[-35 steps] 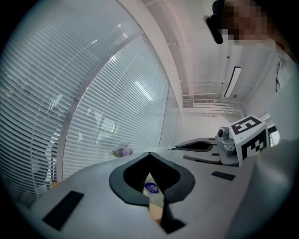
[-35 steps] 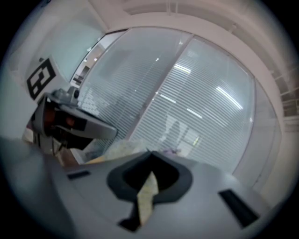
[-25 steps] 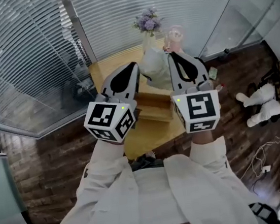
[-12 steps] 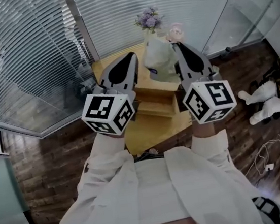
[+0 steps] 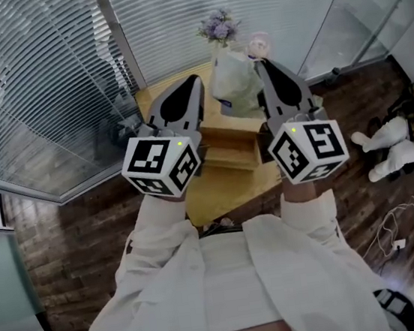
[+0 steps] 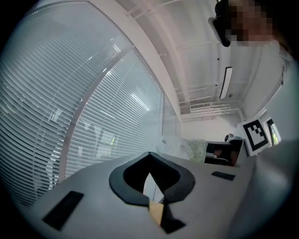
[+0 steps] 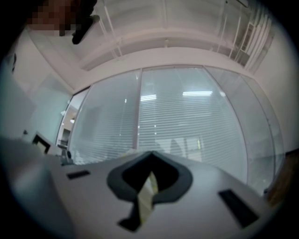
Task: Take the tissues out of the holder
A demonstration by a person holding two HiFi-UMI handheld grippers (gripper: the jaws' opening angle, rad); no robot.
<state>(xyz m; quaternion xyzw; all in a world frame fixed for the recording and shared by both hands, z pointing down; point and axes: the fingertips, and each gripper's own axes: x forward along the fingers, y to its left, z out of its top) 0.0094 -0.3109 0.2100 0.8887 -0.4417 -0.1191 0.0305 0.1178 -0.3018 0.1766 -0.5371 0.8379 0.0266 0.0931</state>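
Slatted white window blinds point(image 5: 30, 86): fill the left and rear of the head view, above dark wood-plank flooring point(image 5: 73, 239). Left gripper point(image 5: 192, 83), grey shell with black-lined jaws and a black-and-white marker cube: raised, jaws drawn together at the tips point(image 6: 149, 154) with only background showing through the thin slit behind them; nothing held. Square yellow wooden table point(image 5: 218, 193): below and between both grippers. Light wooden box-shaped tissue holder point(image 5: 232, 154): on the table, between the two marker cubes in the head view. Pale, soft-sided pack of tissues in white wrapping point(image 5: 236, 85): lifted out of the holder, between the two grippers and hard against the inner side of the right one; in the left gripper view it sits at jaw height point(image 6: 180, 147), apart from the left jaws. Bunch of purple flowers point(image 5: 217, 27): at the table's far edge, just beyond the pack. Right gripper point(image 5: 262, 66), same build: raised, jaws closed, with a pale cream strip pinched in the slit point(image 7: 150, 154), consistent with the pack's edge. White stuffed toy point(image 5: 387, 152): on the floor, far right.
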